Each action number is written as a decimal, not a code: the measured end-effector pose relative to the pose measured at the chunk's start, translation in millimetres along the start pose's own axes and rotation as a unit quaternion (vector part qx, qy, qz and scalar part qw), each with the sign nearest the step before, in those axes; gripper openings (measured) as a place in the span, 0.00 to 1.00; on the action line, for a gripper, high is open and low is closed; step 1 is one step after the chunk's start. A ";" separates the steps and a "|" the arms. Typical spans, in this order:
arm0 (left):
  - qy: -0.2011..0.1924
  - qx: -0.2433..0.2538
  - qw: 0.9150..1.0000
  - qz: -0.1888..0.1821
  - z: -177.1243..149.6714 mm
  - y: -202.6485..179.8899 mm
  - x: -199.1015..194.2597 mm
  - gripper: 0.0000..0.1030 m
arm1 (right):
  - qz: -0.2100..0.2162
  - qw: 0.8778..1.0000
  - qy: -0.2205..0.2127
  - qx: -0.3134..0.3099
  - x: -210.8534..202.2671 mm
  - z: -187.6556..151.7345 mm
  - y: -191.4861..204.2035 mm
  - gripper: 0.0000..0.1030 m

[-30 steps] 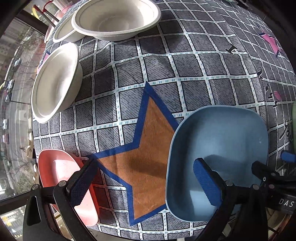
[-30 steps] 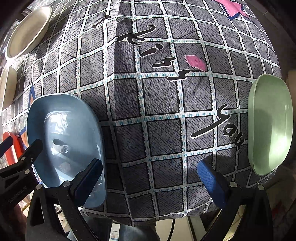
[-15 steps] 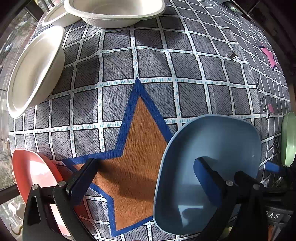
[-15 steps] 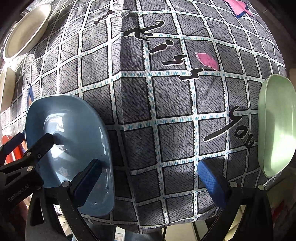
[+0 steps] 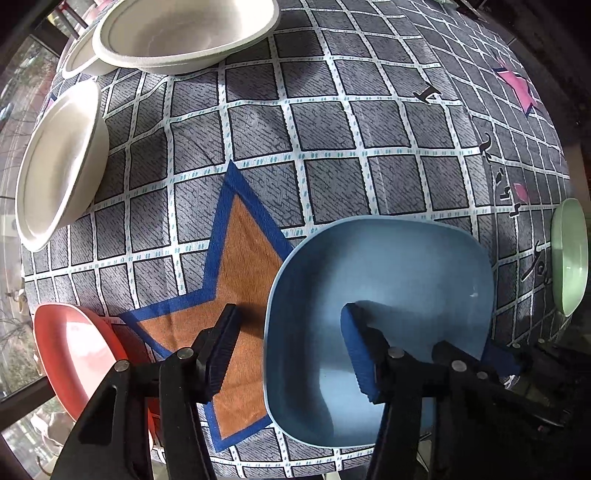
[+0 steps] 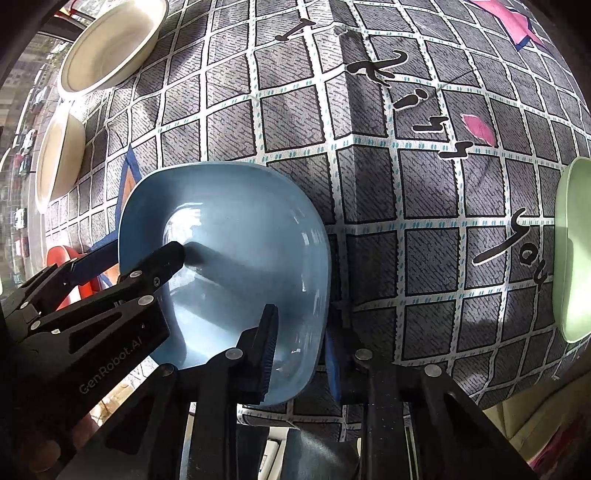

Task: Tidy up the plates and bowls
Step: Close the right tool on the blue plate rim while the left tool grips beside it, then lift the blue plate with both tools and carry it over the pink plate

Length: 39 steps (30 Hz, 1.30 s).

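A: Blue, squarish, near the table's front edge: that is the blue dish, sitting on the checked cloth just right of the orange star.

B: And the left gripper?

A: Its fingers straddle the dish's left rim, one outside over the star, one inside the basin. There is a clear gap on both sides, so it is unclenched and grasps nothing.

B: The right gripper?

A: Closed in on the dish's near right rim. In the right wrist view one pad lies inside the dish and the other just outside the rim, with the wall pinched between them. It looks clamped on the dish, though the very contact is partly hidden by the rim.

B: What else is on the cloth?

A: A red dish at the front left corner, partly behind the left gripper's frame. A green dish at the right edge, well apart from the blue one. Three white bowls: one at the left edge, a large one at the far side, and a third partly tucked behind the large one.

B: Is the blue dish lifted?

A: Cannot tell.
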<state>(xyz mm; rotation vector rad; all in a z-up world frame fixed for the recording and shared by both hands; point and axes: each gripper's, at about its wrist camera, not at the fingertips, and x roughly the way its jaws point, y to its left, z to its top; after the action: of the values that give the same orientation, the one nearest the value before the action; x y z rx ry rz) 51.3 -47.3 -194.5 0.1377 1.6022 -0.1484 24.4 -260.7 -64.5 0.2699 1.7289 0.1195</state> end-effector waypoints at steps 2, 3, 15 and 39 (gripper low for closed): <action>0.005 0.013 1.000 0.003 0.3 -9.9 -5.7 0.42 | 0.009 1.000 0.012 0.001 1.3 -0.1 2.4 0.26; 0.005 0.015 1.000 0.002 -0.2 -23.7 -4.2 0.42 | 0.006 1.000 0.015 0.000 2.1 -0.7 3.3 0.26; 0.027 0.007 1.000 -0.002 -50.2 9.6 -2.0 0.42 | -0.001 0.998 0.052 -0.026 18.6 0.6 23.4 0.26; 0.011 -0.064 0.998 -0.014 -105.4 181.7 -78.6 0.42 | -0.002 0.993 0.069 -0.096 36.4 -30.9 155.5 0.26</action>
<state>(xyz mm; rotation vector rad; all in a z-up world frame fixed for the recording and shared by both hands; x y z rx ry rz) -16.7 150.8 -114.0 0.0179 1.6312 -0.0655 5.9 -99.2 -57.9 0.1196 1.8403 0.3059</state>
